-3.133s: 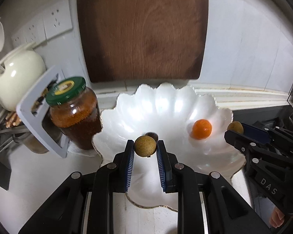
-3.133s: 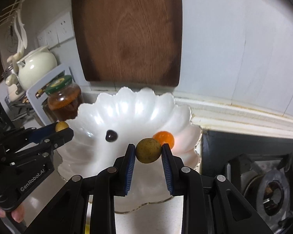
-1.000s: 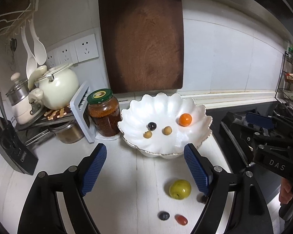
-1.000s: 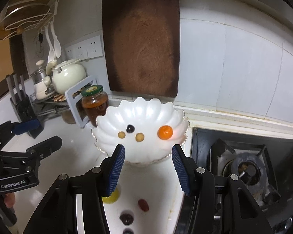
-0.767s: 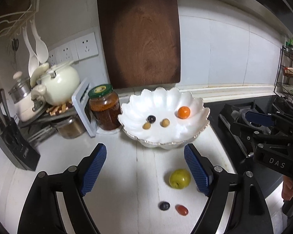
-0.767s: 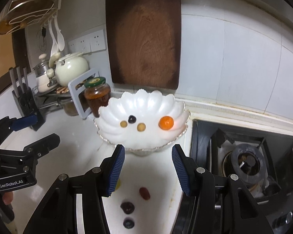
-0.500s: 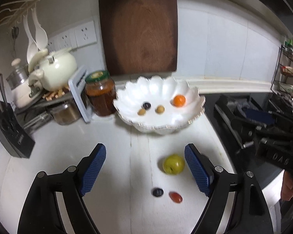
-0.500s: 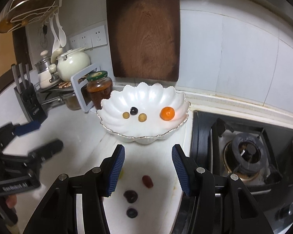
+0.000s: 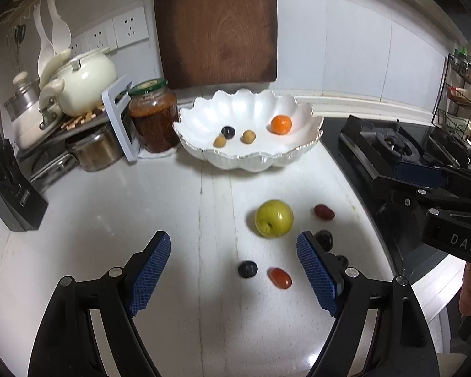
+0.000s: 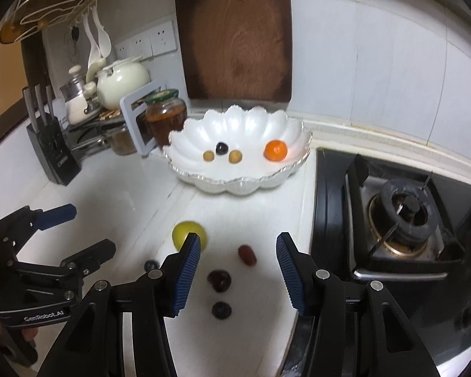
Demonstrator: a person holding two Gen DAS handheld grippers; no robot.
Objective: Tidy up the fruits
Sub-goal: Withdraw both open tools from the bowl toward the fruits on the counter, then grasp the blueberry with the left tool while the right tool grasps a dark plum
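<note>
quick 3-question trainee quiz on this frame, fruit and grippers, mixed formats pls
1. How many fruits lie in the white bowl?
2. True or false: the left gripper is shut on the green fruit.
3. Which fruit sits nearest the stove side inside the bowl? A) orange fruit B) dark grape C) a tan longan

Key: 1) four: an orange one, a dark grape and two tan longans; 2) false, both it and the right gripper are open and empty, with the green fruit on the counter; 3) A.
</note>
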